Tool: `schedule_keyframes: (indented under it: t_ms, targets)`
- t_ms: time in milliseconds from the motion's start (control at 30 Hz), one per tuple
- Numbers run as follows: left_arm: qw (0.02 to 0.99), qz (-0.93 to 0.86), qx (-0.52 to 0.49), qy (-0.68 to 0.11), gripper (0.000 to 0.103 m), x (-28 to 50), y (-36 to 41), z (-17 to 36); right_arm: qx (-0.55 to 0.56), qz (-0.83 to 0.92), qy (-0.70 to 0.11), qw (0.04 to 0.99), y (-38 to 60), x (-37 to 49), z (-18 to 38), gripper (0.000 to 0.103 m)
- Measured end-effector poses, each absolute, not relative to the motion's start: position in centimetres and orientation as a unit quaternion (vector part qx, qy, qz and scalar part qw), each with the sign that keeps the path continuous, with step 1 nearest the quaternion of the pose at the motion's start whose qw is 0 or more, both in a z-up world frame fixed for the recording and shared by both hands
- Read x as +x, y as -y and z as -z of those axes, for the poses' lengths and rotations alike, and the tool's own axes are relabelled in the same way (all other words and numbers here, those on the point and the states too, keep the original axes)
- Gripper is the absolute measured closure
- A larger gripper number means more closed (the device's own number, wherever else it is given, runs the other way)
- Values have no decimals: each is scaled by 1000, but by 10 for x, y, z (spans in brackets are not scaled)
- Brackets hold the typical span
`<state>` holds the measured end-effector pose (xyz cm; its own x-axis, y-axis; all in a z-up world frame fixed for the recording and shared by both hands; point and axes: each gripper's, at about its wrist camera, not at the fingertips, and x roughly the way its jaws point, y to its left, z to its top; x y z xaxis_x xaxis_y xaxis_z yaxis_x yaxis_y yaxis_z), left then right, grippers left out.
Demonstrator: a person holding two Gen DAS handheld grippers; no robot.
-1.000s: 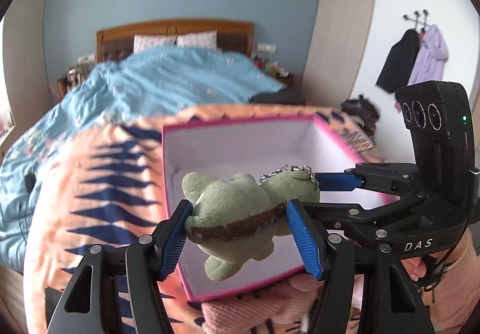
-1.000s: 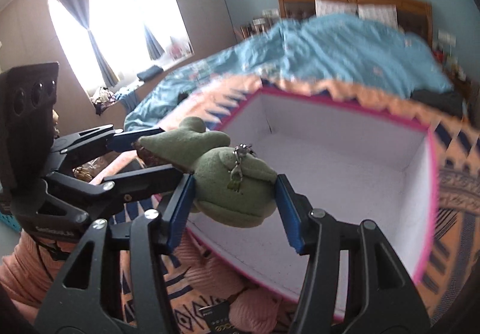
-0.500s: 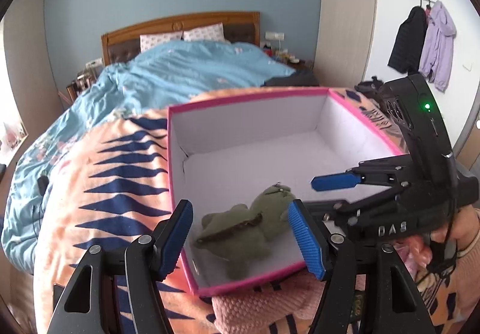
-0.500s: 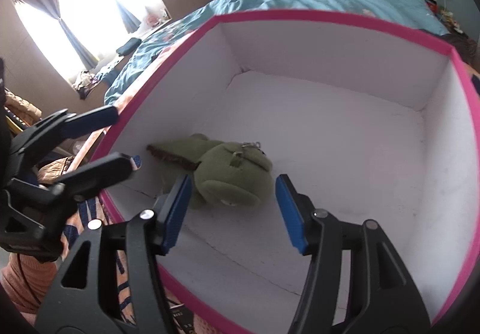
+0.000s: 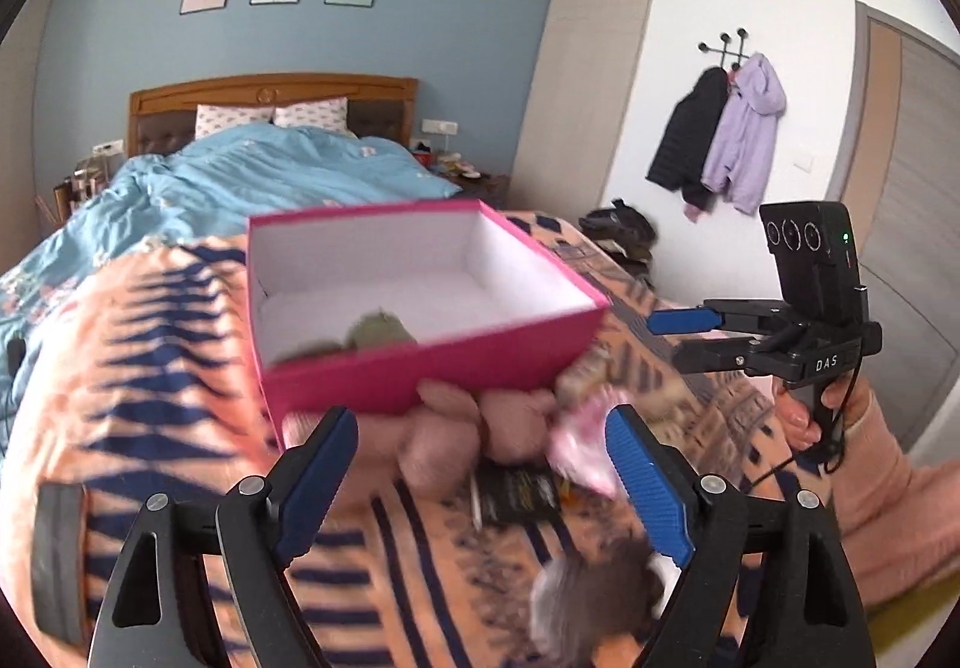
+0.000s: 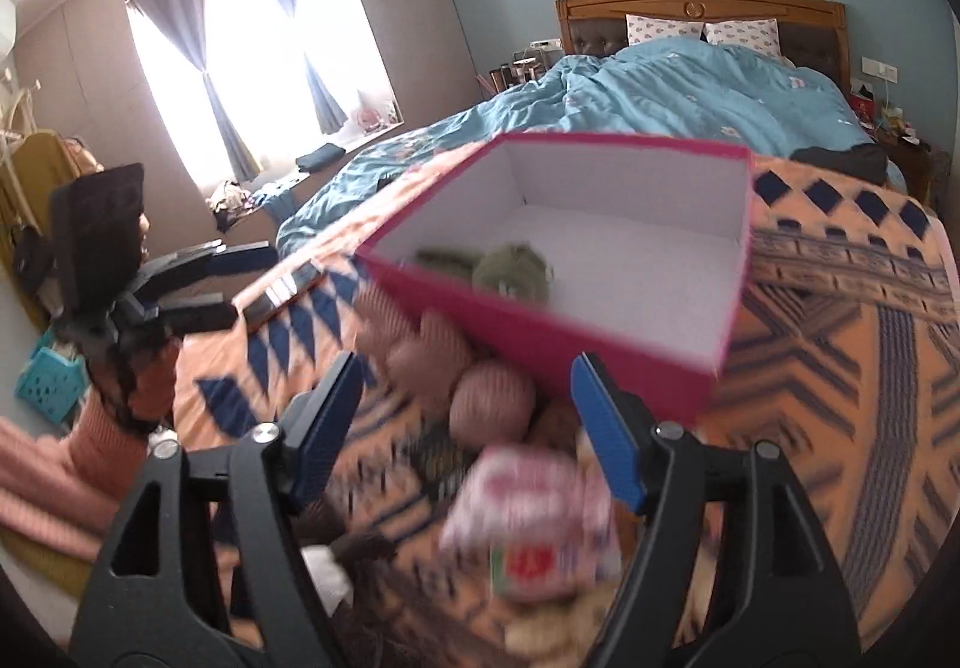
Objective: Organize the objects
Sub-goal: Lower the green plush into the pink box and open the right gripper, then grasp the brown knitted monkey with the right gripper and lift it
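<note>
Both grippers are backing off the pink box (image 5: 432, 374) now; half a second ago they were right over it. Left gripper (image 5: 480, 464) is opening wide, nothing between its jaws. The green plush toy (image 5: 378, 333), gripped by both a second ago, is lying inside the box at its near-left corner, released. Right gripper (image 6: 474, 428) is also opening, empty. So the plush is done. Loose items are still waiting on the blanket (image 5: 150, 368) just in front of the box: pink knit pieces (image 5: 444, 440) and a pink-white packet (image 6: 528, 506), likely next.
</note>
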<state>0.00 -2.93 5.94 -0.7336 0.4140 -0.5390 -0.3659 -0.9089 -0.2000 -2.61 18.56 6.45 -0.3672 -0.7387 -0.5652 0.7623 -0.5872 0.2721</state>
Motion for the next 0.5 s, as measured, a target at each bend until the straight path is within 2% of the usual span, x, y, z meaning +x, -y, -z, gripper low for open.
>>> schedule_keyframes:
  t_ms: [300,500]
  targets:
    - [262,-887,-378,43,17,25,1,-4,413,809,-43,416,-229,20,-4,29]
    - [323,-852,-413,9,17,29,-42,16,400,797,-43,451,-222,39,-8,30]
